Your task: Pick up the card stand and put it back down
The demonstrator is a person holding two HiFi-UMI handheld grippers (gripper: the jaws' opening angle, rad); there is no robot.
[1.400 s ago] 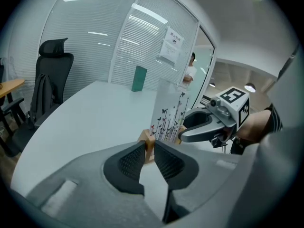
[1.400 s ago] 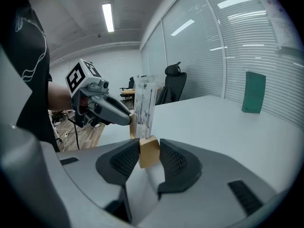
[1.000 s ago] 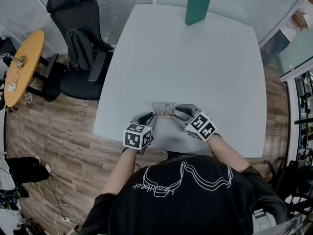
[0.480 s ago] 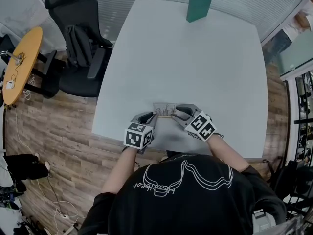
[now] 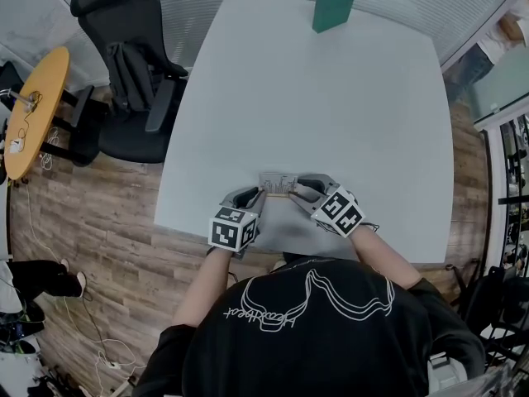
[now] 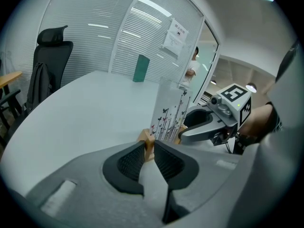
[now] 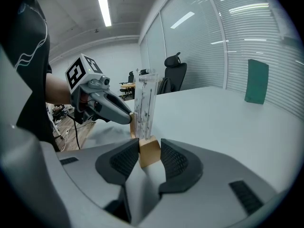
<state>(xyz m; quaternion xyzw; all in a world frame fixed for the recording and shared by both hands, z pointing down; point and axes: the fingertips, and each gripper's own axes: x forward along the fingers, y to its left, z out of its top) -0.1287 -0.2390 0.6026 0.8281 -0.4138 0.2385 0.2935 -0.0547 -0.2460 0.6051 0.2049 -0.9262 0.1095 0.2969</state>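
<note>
The card stand (image 5: 277, 185), a wooden bar holding a clear card printed with butterflies and stems, no legible writing, stands near the near edge of the white table (image 5: 331, 98). The left gripper (image 5: 259, 196) and right gripper (image 5: 296, 193) each pinch one wooden end. Nothing has shifted since a second ago. Bare tabletop stretches to the green book (image 5: 335, 2) at the far edge.

Card stand (image 6: 168, 112): tan wood base, butterfly-printed pale card. Book (image 5: 335, 2), frame top: dark green. Table (image 5: 331, 106): white.
</note>
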